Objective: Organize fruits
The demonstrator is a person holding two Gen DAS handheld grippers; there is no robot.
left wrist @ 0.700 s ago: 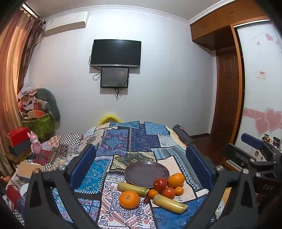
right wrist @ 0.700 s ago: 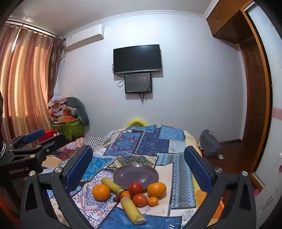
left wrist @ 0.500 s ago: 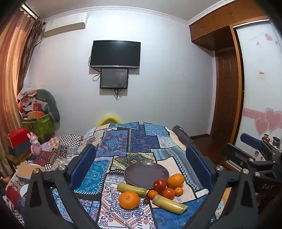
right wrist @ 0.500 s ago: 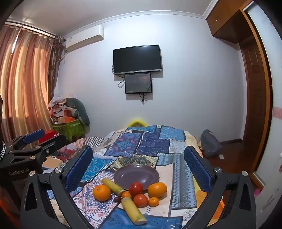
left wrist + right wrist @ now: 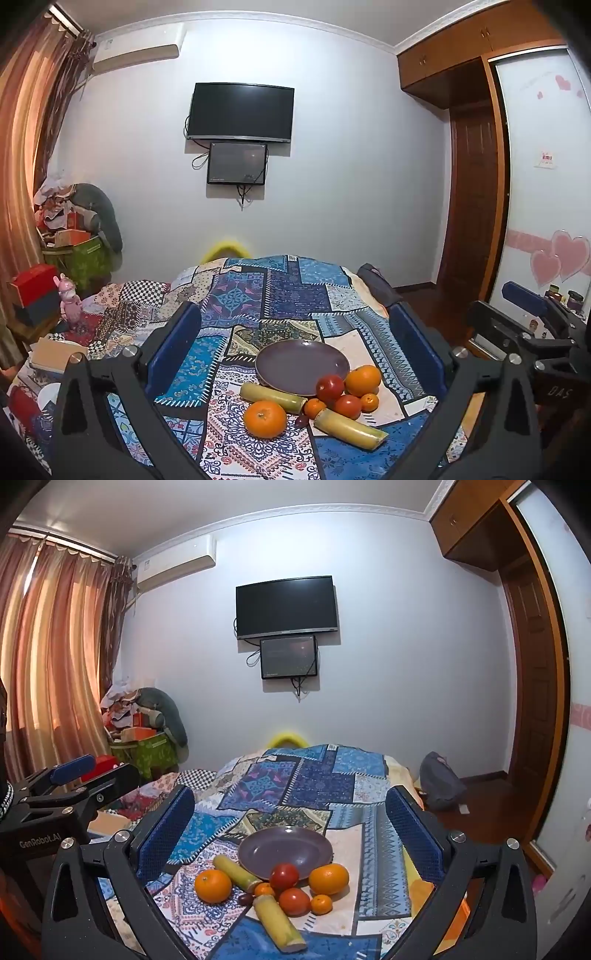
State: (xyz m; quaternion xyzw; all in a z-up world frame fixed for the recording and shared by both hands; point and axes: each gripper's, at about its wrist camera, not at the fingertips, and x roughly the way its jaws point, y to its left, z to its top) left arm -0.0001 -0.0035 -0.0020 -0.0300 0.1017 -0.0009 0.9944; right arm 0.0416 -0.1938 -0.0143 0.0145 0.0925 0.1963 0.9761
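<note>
Nothing has been picked up yet: this looks like the very start, with both tools hanging back from the pile and lining up a first reach. The left tongs point(image 5: 295, 354) stand spread as wide as they go with nothing between them, and so do the right tongs point(image 5: 291, 830), equally empty. The right tool also shows at the right edge of the left view, the left tool at the left edge of the right view.

The fruit lies low in the frame on a patchwork quilt point(image 5: 280, 291) that covers a bed. A purple plate point(image 5: 302, 362) sits bare behind the pile, and I judge it to be where the fruit should go. Just in front of it are a big orange point(image 5: 265, 419) on the lower left, two yellow stalks point(image 5: 347, 424) lying flat, a red tomato point(image 5: 330, 387) touching the plate's rim, a second orange point(image 5: 363, 380) to its right, another tomato point(image 5: 347, 407), and two small tangerines point(image 5: 369, 402) tucked among them. A small dark fruit, too small to name, sits between the big orange and the nearer stalk.

The next move calls for dropping one pair of tongs onto a single piece. The big orange stands clear of the rest; the middle pieces touch and may roll on the soft quilt. One stalk lies across the plate's near edge, partly barring the way
</note>
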